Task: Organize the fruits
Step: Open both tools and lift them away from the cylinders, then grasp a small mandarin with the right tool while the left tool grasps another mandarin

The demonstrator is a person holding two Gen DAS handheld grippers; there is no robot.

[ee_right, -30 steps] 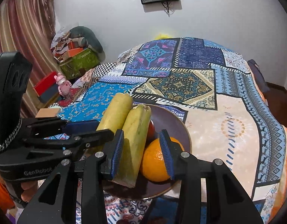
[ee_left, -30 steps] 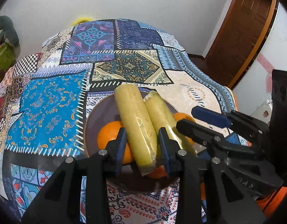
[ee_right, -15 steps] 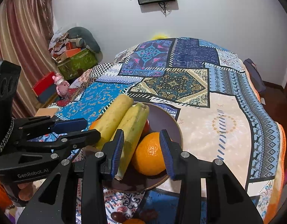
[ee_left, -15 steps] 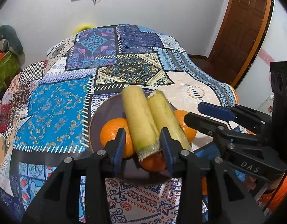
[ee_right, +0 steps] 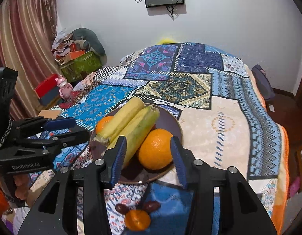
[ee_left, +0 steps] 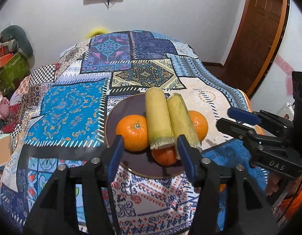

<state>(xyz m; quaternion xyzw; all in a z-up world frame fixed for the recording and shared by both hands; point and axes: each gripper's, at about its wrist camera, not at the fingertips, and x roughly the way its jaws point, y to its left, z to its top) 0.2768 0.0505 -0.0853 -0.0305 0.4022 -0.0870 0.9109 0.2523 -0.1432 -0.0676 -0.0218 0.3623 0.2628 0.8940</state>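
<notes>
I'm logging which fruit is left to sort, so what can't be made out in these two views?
- Red fruit on the plate: left view, mostly under the bananas; kind unclear.
- Small orange and two dark fruits on the cloth: right view only, partly behind the right gripper.
- Plate's near rim: both views, covered by gripper fingers.
- Yellow thing beyond the bed: blurred.

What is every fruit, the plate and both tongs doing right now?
Plate: flat on the quilt, holding fruit.
Two bananas: side by side across the oranges.
Oranges: on the plate.
Small orange: off the plate, on the quilt.
Left tongs: just opened, holding nothing.
Right tongs: just opened, holding nothing.
</notes>
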